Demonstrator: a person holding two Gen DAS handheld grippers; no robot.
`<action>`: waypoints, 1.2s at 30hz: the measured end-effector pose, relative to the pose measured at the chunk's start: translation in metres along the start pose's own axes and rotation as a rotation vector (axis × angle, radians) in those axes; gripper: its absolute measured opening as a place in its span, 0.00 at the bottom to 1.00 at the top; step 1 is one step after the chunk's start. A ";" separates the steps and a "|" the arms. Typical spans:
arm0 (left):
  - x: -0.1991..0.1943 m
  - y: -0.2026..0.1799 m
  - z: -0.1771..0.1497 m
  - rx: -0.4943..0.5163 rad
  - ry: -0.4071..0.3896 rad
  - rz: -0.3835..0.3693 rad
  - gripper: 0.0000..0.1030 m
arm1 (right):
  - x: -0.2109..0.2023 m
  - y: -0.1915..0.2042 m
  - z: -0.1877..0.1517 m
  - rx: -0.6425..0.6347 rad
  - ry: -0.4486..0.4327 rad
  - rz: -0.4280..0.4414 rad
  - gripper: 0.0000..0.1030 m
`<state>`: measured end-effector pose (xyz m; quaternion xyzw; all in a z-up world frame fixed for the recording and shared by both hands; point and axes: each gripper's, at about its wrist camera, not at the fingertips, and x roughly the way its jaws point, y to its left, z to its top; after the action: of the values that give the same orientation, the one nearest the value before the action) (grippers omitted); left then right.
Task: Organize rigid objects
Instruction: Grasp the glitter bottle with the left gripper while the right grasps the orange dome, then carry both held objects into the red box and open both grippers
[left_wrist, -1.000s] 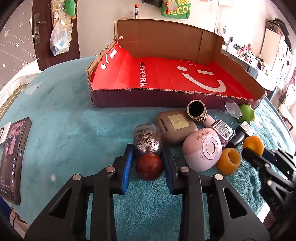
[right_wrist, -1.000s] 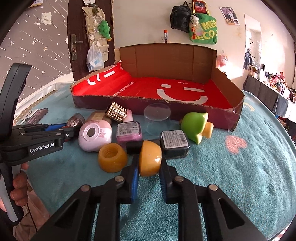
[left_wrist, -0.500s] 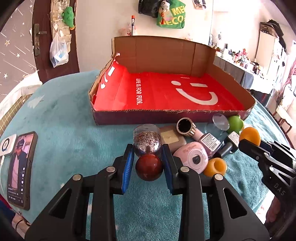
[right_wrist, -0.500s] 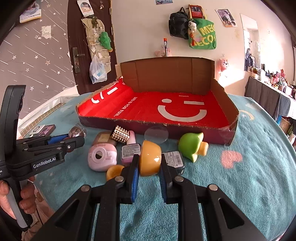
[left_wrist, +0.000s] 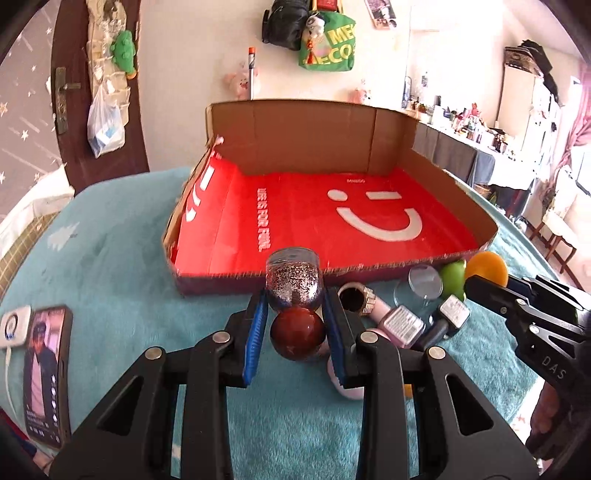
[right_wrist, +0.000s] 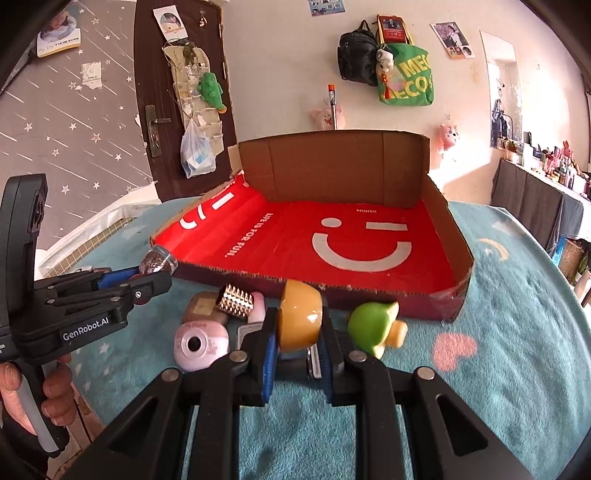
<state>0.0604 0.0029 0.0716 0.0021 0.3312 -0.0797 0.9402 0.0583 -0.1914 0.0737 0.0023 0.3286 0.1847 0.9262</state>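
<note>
My left gripper (left_wrist: 295, 301) is shut on a small clear bottle of silver glitter (left_wrist: 293, 282) with a round red-brown cap (left_wrist: 297, 334), held above the teal blanket just in front of the box. My right gripper (right_wrist: 299, 321) is shut on a rounded orange piece (right_wrist: 300, 314), also lifted off the blanket. Behind both stands a shallow cardboard box (left_wrist: 314, 140) with a red smiley lining (right_wrist: 332, 236) and nothing inside. In the left wrist view the right gripper (left_wrist: 491, 286) shows at the right edge; the left gripper (right_wrist: 147, 284) shows at the left of the right wrist view.
Loose items lie before the box: a pink round device (right_wrist: 201, 343), a studded gold cylinder (right_wrist: 236, 302), a tan compact (right_wrist: 197, 308), a green toy (right_wrist: 371, 326), a clear lid (left_wrist: 424, 282). A phone (left_wrist: 46, 369) lies far left. A hand (right_wrist: 55, 391) grips the left handle.
Both grippers have risen with their objects still clamped. The loose items sink lower in both views and more of the box floor shows.
</note>
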 end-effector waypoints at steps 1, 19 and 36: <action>0.000 -0.001 0.003 0.007 -0.004 -0.002 0.28 | 0.001 0.000 0.002 -0.003 0.001 0.001 0.21; 0.029 -0.010 0.070 0.079 -0.062 -0.037 0.28 | 0.048 -0.030 0.067 0.025 0.064 0.020 0.21; 0.114 -0.003 0.083 0.051 0.102 -0.046 0.28 | 0.124 -0.062 0.081 0.072 0.218 -0.013 0.21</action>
<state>0.1991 -0.0220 0.0662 0.0224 0.3766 -0.1094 0.9196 0.2179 -0.1970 0.0539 0.0134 0.4340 0.1658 0.8854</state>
